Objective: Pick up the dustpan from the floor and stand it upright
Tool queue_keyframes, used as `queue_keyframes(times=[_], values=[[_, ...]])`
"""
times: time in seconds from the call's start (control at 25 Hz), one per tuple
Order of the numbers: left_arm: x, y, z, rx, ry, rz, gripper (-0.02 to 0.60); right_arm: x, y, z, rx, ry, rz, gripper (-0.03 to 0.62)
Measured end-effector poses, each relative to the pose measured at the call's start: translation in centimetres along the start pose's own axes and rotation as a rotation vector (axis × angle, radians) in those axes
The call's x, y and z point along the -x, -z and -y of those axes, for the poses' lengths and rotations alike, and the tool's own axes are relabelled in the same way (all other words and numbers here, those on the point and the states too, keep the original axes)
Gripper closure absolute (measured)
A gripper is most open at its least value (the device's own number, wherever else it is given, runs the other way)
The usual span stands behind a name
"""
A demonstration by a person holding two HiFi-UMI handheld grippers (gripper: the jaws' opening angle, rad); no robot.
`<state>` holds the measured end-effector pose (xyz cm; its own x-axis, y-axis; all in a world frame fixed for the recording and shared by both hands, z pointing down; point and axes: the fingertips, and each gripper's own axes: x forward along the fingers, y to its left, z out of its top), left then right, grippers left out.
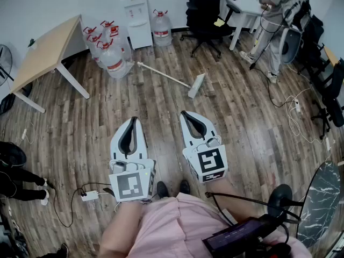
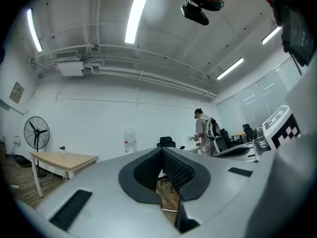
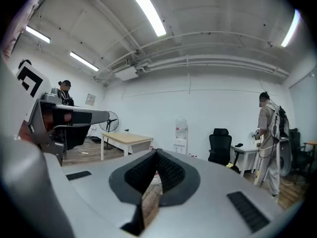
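Head view: dustpan (image 1: 196, 85), thin pale handle and flat grey pan, lies on the wood-plank floor (image 1: 161, 104) at upper centre, well apart from both grippers. Left gripper (image 1: 133, 121) and right gripper (image 1: 186, 114): ribbed black fingers closed tip to tip, nothing held. Red-capped clear water jugs (image 1: 112, 57) upper left.

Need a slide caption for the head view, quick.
Left gripper and right gripper shut, empty; dustpan lies on the floor ahead.

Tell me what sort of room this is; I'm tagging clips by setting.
Probably an office workspace: a black swivel chair, a water dispenser with spare water jugs beside it, and a wooden desk.
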<state>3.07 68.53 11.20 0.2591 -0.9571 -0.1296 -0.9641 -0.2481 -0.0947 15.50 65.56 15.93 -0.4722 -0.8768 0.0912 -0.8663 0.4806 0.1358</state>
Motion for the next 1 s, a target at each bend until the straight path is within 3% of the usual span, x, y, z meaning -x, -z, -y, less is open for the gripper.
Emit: queue_keyframes(times=[0.52, 0.6, 1.0], values=[[-1.3, 0.1, 2.4, -0.013, -0.036, -0.006, 0.568, 0.6, 0.8, 2.6, -0.029, -0.063, 0.043, 0.586], [-1.5, 0.2, 2.4, -0.017, -0.048, -0.007, 0.568, 0.1, 1.1, 2.8, -0.043, -0.100, 0.036, 0.403], [-4.6, 2.2, -0.8, -0.007, -0.098, -0.030, 0.568, -5.1, 1.7, 4.0, -0.003, -0.114, 0.020, 0.367]])
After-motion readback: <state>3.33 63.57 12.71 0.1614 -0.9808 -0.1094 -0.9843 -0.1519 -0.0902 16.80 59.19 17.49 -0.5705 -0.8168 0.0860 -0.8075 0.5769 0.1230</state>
